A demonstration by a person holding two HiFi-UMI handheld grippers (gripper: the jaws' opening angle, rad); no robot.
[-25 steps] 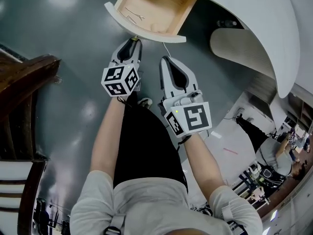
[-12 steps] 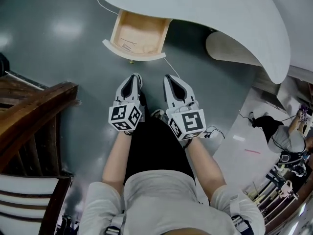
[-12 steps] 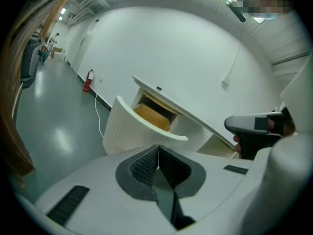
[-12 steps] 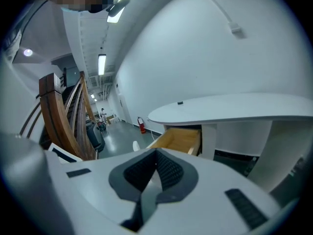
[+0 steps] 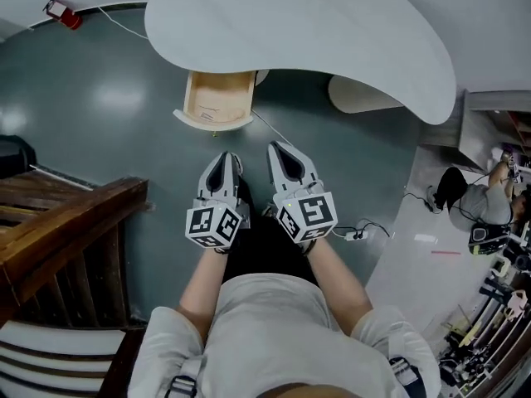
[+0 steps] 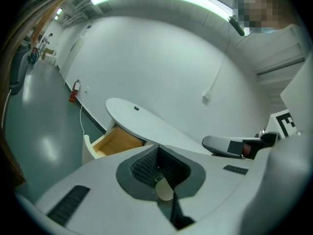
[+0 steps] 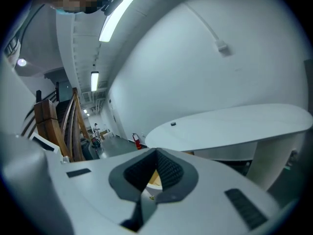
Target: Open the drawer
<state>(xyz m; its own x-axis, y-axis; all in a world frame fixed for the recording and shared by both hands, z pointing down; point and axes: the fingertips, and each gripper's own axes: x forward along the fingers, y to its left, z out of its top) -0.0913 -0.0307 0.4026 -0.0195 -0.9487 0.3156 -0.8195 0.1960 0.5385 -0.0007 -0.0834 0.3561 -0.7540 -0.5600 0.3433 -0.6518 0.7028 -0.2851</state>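
Observation:
A wooden drawer (image 5: 217, 99) with a white curved front stands pulled out from under the white curved table top (image 5: 332, 23). It also shows in the left gripper view, drawer (image 6: 113, 143) under table (image 6: 146, 122). My left gripper (image 5: 222, 164) hangs above the floor, short of the drawer front and apart from it. Its jaws have just been closing and stand shut with nothing between them (image 6: 157, 156). My right gripper (image 5: 280, 152) is beside it, jaws together and empty (image 7: 156, 166), pointing toward the table (image 7: 230, 126).
A dark wooden stair rail (image 5: 70, 222) and white steps stand at the left. A red fire extinguisher (image 5: 62, 12) sits by the far wall. The white table base (image 5: 358, 96) is right of the drawer. A power strip (image 5: 355, 234) and a person (image 5: 479, 204) are at the right.
Both grippers have drawn back from the drawer front and risen, so table and drawer look smaller. The left gripper, at the drawer's knob a second ago, has let go.

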